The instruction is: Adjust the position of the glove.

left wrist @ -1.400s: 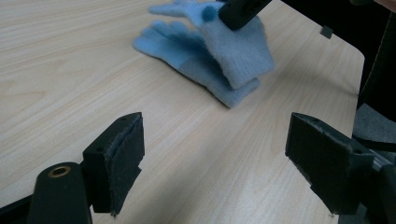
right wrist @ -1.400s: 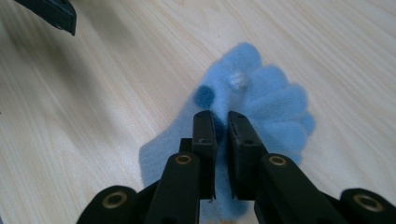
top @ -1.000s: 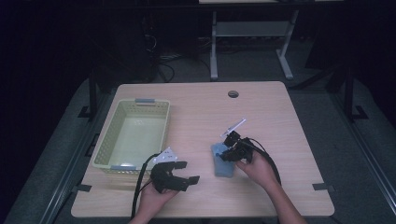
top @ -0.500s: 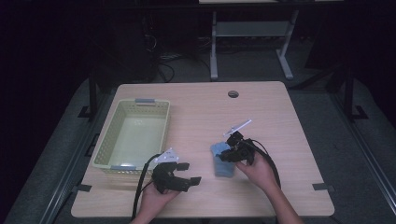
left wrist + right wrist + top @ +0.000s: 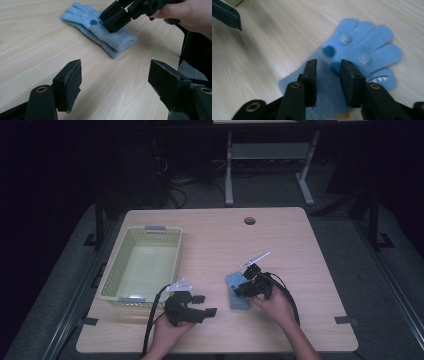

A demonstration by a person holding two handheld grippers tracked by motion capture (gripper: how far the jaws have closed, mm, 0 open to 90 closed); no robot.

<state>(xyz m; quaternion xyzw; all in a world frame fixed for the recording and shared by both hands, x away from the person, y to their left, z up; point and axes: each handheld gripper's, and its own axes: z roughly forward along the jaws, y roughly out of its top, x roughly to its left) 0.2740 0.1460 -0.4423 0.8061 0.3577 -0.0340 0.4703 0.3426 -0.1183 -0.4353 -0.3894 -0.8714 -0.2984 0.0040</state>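
Blue glove (image 5: 237,291) lies flat on the bench (image 5: 280,235), right of centre near the front edge, and looks like a stacked pair in the left gripper view, though we can't be sure. Long axis runs roughly front-to-back: cuff toward us, finger end away, slightly angled. Right gripper (image 5: 245,285) is directly over it, fingers (image 5: 310,75) partly apart and straddling the palm/cuff zone across the short axis, so the 2 pads sit on either side of the fabric, not yet clamped as far as we can judge. We can't tell whether the tips are touching the fleece or just above it. Left gripper (image 5: 202,306) sits well to the left of the glove, fingers (image 5: 72,82) wide apart, holding nothing, pointed toward the cuff end. The right is clearly the nearer one, so we expect it to make the pinch. Yellow-green basket (image 5: 116,279) stands empty at the bench's left, beyond the left gripper, so any carry goes leftward across it.
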